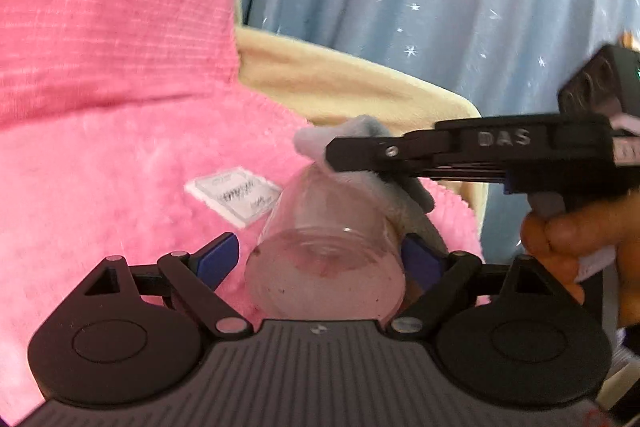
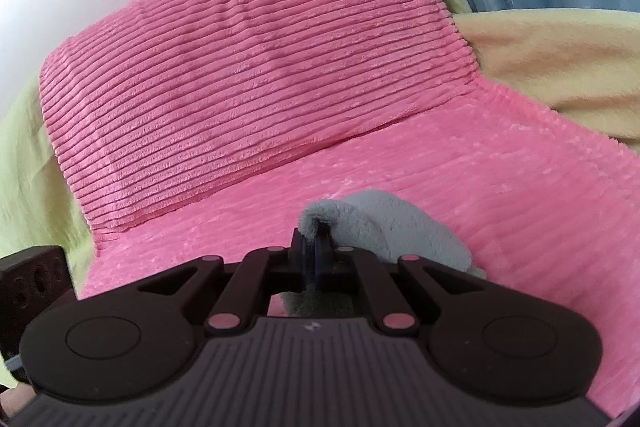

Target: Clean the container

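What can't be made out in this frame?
- Left wrist view: the container's mouth, covered by the grey cloth and the right tool.
- Left wrist view: print on the white tag, blurred.
- Right wrist view: the container, not in view.

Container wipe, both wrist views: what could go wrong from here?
1. The clear container sits between the left tool's blue pads; smooth plastic, so side pressure from wiping may make it slip or twist.
2. The right tool pinches only a fold of the grey cloth; it could pull free.
3. Dark specks on the container's base may get missed.
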`<state>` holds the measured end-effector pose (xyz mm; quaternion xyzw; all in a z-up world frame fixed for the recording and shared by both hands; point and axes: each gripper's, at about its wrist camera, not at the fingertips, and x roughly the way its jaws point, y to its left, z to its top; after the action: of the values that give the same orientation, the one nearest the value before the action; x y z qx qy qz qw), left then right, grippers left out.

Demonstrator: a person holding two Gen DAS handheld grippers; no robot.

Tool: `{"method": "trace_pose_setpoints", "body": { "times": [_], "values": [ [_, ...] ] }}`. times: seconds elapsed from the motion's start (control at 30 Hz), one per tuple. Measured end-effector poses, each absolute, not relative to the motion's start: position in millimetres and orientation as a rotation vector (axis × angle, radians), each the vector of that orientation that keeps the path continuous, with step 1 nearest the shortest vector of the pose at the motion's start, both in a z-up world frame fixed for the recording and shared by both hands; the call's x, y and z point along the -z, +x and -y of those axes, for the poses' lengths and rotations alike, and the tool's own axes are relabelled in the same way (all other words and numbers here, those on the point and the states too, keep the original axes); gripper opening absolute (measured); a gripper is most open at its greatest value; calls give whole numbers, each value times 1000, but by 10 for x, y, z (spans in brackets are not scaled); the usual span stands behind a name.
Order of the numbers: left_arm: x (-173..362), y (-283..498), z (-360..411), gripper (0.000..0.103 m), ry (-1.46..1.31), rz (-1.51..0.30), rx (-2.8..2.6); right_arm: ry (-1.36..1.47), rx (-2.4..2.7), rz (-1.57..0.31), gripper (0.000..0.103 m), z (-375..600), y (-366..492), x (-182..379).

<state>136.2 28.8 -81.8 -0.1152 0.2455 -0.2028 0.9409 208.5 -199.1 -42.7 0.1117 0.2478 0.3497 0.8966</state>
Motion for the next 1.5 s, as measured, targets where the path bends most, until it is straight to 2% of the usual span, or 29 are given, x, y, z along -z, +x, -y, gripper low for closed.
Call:
{"method": "trace_pose_setpoints", "body": {
  "times": [0.2, 0.33, 0.67, 0.83, 0.93, 1.2, 1.37, 1.5],
  "values": [
    [876, 1412, -340, 90, -307, -544, 430, 228, -723, -515, 1, 1984, 2082, 421],
    [863, 1381, -260, 87, -247, -554, 431, 220, -741, -523, 1, 1946, 2054, 408],
    [810, 1209, 146, 87, 150, -470, 373, 193, -901, -572, 2, 1729, 1965, 426],
    [831, 1137, 343, 87, 296, -432, 368, 217, -755, -533, 1, 1893, 2035, 433],
    [820, 1174, 285, 87, 225, -448, 381, 266, -707, -530, 1, 1993, 2076, 438],
    [847, 1360, -167, 88, -224, -541, 438, 247, -719, -527, 1, 1958, 2050, 436],
    [842, 1365, -149, 87, -207, -543, 435, 252, -722, -534, 1, 1963, 2060, 428],
    [813, 1255, 40, 87, 4, -497, 404, 225, -816, -554, 1, 1860, 2001, 428]
  ]
}}
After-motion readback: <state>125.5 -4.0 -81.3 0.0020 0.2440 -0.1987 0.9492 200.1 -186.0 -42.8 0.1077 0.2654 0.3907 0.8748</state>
